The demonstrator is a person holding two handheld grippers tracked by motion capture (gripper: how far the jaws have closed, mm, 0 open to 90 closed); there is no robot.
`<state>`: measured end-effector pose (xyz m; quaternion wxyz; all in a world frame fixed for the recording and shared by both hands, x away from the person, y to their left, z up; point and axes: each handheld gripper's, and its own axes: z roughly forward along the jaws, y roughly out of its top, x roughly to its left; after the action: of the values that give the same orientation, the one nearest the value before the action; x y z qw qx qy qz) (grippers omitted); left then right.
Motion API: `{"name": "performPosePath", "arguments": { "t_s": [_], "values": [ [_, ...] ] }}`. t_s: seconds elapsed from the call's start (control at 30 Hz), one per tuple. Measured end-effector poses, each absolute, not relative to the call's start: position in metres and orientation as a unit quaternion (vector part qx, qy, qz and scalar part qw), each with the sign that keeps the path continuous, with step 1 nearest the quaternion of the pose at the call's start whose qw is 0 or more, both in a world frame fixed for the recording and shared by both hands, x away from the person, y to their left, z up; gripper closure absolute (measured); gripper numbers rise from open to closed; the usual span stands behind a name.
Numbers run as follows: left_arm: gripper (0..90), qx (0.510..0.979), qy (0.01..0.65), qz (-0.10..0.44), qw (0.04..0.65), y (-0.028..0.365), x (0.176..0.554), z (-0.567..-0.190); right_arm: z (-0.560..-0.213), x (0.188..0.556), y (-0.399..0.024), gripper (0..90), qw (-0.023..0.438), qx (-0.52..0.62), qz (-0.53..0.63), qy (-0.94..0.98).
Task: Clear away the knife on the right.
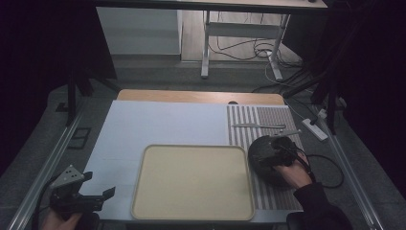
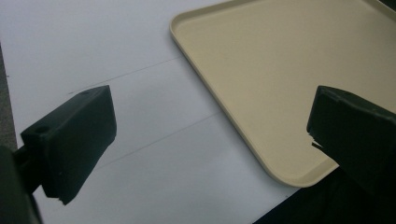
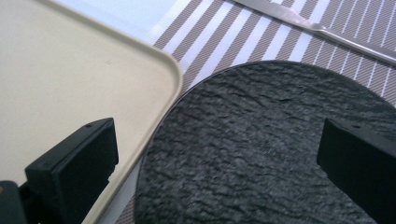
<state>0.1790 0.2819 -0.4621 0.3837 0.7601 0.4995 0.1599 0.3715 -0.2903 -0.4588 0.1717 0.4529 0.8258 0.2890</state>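
High view, my left gripper [image 1: 109, 194]: jaws spread wide, holding nothing, parked at the near left corner over the pale blue-white table sheet [image 1: 143, 124], I judge to keep out of the way.
My right gripper [image 1: 282, 143]: jaws spread, empty, hovering over the round dark slate plate [image 1: 261, 153], probably lining up a grasp on its rim.
Slate plate: lies flat on the brown-and-white striped placemat [image 1: 246, 129], just beside the tray's right edge.
Beige rounded-corner plastic tray [image 1: 191, 182]: empty, centred near me, a likely destination.
Beyond: a metal table knife [image 1: 258, 126] lies across the mat behind the plate.
Obstacle: tray rim sits close to the plate's left side, crowding one jaw.
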Motion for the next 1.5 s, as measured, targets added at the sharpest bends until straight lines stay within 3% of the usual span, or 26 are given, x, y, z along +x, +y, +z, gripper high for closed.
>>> {"name": "performPosePath", "arguments": {
  "t_s": [1.5],
  "values": [
    [2.0,0.758,0.501,0.157,0.387,0.283,0.179,-0.462,-0.478,0.473,-0.288,0.0,0.177,0.501,0.247,0.81]
  ]
}}
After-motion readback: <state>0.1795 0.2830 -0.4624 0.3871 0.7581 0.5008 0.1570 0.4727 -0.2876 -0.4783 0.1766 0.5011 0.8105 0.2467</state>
